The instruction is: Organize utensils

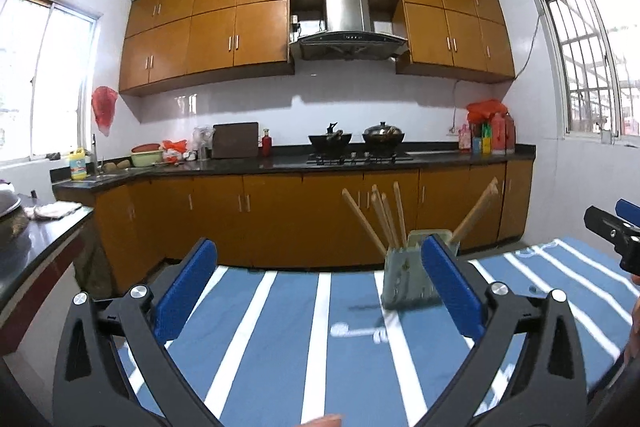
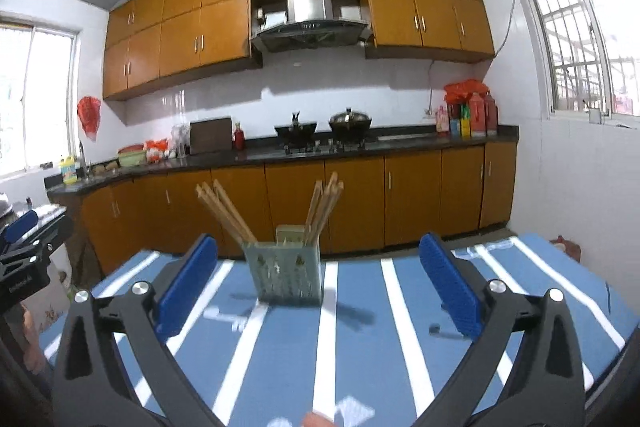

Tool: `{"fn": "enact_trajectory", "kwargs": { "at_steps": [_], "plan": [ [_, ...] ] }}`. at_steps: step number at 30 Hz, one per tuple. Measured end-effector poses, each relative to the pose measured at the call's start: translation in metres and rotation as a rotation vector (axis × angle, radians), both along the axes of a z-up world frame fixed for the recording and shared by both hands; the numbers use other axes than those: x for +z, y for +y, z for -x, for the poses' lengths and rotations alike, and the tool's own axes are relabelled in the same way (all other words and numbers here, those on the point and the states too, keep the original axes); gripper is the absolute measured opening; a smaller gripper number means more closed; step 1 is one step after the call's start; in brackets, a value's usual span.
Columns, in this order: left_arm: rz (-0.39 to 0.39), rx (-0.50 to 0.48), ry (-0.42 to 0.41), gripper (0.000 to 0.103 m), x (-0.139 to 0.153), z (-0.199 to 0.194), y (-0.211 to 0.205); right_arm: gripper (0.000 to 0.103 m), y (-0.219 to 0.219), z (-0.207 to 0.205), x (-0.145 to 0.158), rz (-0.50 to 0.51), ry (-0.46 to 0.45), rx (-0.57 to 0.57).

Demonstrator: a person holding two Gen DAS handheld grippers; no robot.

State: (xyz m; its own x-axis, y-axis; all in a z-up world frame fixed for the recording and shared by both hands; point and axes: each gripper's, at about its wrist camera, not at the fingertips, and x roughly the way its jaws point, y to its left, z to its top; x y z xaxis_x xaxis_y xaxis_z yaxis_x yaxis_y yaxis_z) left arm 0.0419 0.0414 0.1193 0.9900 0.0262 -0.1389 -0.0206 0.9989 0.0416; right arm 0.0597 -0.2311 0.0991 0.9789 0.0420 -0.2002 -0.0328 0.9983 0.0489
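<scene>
A pale green slotted utensil holder stands upright on the blue-and-white striped tablecloth. Several wooden chopsticks lean out of it in two bunches, left and right. My left gripper is open and empty above the cloth; the holder sits just inside its right finger. My right gripper is open and empty, with the holder between and beyond its fingers, left of centre. Each gripper shows at the other view's edge, the right gripper and the left gripper.
A kitchen counter with stove, two woks and bottles runs along the far wall above brown cabinets. A dark side counter stands to the left. Windows sit on both side walls. The table's far edge lies just behind the holder.
</scene>
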Motion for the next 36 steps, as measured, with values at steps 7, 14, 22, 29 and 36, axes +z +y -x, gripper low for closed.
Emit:
{"fn": "enact_trajectory", "kwargs": {
  "at_steps": [7, 14, 22, 29, 36],
  "plan": [
    [0.052, 0.005, 0.104, 0.101, -0.043, 0.016, 0.002, 0.099, 0.012, 0.023, -0.046, 0.085, 0.046, 0.011],
    [0.052, 0.012, 0.139, 0.101, -0.075, 0.032, -0.005, 0.099, 0.023, 0.036, -0.084, 0.123, 0.123, 0.036],
    [0.023, 0.017, 0.193, 0.101, -0.106, 0.043, -0.014, 0.099, 0.028, 0.047, -0.106, 0.167, 0.129, 0.031],
    [0.006, -0.003, 0.204, 0.101, -0.121, 0.05, -0.024, 0.099, 0.018, 0.046, -0.116, 0.106, 0.157, 0.021],
    [0.019, -0.017, 0.223, 0.101, -0.124, 0.05, -0.026, 0.099, 0.005, 0.042, -0.123, 0.055, 0.183, -0.009]
  ]
}}
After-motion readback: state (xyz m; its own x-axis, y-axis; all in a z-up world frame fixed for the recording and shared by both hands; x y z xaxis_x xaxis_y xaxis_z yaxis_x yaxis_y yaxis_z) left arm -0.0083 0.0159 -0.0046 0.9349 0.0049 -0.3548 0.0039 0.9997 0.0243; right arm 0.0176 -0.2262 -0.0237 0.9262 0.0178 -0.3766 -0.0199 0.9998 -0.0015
